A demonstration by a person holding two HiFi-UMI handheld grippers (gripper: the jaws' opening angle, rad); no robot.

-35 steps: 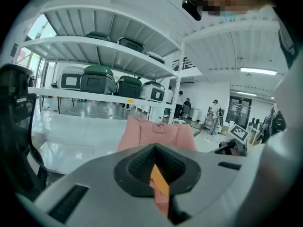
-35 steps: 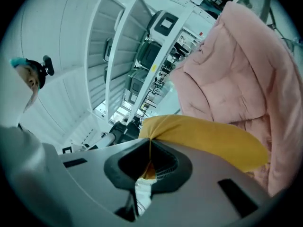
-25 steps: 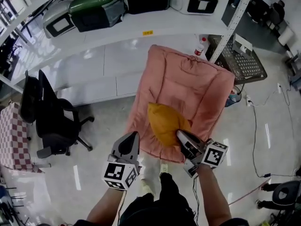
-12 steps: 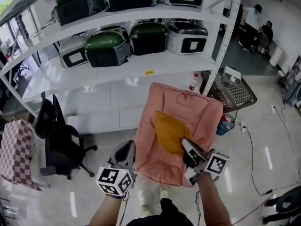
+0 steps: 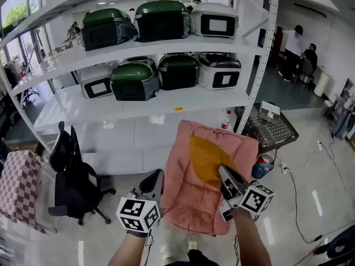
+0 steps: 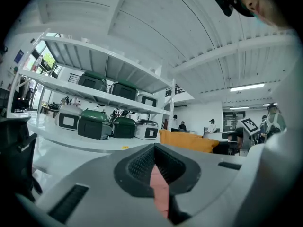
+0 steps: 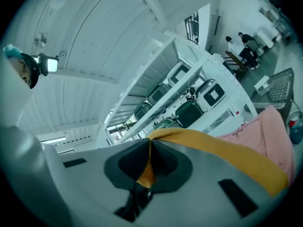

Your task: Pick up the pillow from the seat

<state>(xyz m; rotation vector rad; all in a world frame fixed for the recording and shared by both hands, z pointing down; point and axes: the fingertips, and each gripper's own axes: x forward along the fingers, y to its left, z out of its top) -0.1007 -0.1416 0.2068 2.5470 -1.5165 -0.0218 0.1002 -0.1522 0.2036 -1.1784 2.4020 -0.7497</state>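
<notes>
The yellow pillow [image 5: 206,159] lies against a pink seat cushion [image 5: 191,198]. My right gripper [image 5: 226,173] is shut on the pillow's lower edge, and yellow fabric [image 7: 227,148] runs out from between its jaws [image 7: 149,167]. My left gripper [image 5: 155,177] is at the cushion's left edge. In the left gripper view a strip of the pink cushion [image 6: 160,193] is pinched between the closed jaws [image 6: 154,171]. In that same view the pillow [image 6: 187,141] shows just beyond, with the right gripper's marker cube to its right.
A white shelf rack [image 5: 166,96] with green and grey cases [image 5: 161,21] stands behind. A black office chair [image 5: 72,173] and a checkered seat [image 5: 14,182] are at the left. A wire basket [image 5: 274,129], a bucket [image 5: 260,165] and floor cables are at the right, with people beyond.
Both grippers have risen with the pillow and the pink cushion. The head view has tilted up, so more of the shelves shows and less floor.
</notes>
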